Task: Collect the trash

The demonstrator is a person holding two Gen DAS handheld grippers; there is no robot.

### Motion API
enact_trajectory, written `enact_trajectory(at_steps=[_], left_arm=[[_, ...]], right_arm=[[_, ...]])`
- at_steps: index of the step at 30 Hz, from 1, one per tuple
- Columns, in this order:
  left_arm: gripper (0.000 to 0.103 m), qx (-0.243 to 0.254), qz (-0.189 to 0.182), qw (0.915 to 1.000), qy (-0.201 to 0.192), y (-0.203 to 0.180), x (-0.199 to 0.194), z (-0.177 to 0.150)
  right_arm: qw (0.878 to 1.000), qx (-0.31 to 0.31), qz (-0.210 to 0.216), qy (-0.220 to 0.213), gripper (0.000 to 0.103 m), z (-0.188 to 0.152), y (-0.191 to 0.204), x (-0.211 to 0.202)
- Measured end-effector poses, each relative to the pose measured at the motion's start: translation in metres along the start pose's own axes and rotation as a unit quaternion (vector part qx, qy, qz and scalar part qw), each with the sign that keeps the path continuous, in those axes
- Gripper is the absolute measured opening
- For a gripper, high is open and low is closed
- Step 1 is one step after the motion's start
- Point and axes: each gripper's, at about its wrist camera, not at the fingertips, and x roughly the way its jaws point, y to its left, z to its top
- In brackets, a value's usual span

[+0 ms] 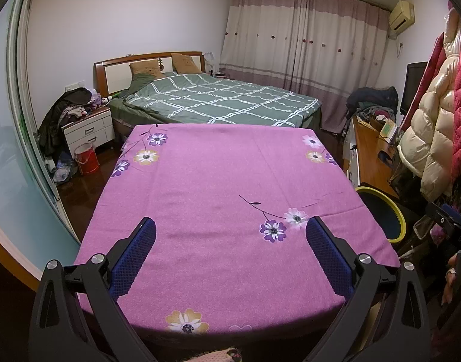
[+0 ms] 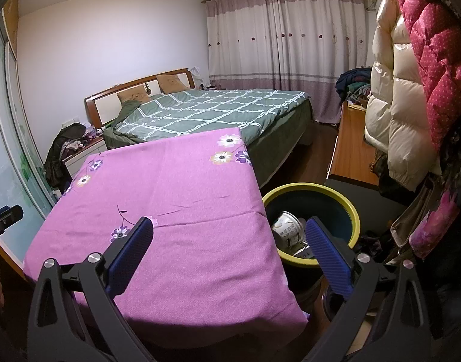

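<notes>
Left gripper (image 1: 230, 226): its 2 blue-padded fingers (image 1: 140, 250) are spread wide with nothing between them. It hovers above the near half of the table's purple flowered cloth (image 1: 218, 175). The bin (image 1: 402, 220), dark with a yellow-green rim, stands off the table edge to the right of this gripper, just beyond its right finger.

Right gripper (image 2: 228, 229): its jaws are likewise spread wide and empty. The left finger (image 2: 134, 250) is over the cloth (image 2: 176, 187); the right finger (image 2: 323, 250) is over the bin (image 2: 355, 220). The bin sits directly ahead and below, touching or just beside the table's right edge. Crumpled white printed trash (image 2: 287, 229) lies inside the bin, immediately left of the right finger.

Farther ahead of both grippers stands a bed (image 1: 224, 96) with a green checked cover. Padded coats (image 2: 405, 69) hang to the right.
</notes>
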Motion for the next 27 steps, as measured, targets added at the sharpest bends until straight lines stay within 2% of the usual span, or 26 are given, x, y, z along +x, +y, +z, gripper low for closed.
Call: enact_trajectory(at_steps=[14,21,27], left_arm=[[0.098,0.0,0.004,1.0,0.002,0.0024,0.0021,-0.0029],[0.098,-0.008,-0.002,0.9998,0.017,0.0058,0.0071,-0.0037],[0.098,-0.005,0.004,1.0,0.008,0.0074,0.0082,0.0005]], right_arm=[[1.0,0.0,0.0,0.002,0.096,0.0008,-0.0017,0.0015],[1.0,-0.001,0.0,0.005,0.096,-0.0015,-0.0005,0.0018],[1.0,-0.003,0.003,0.006,0.096,-0.0012,0.0013,0.0044]])
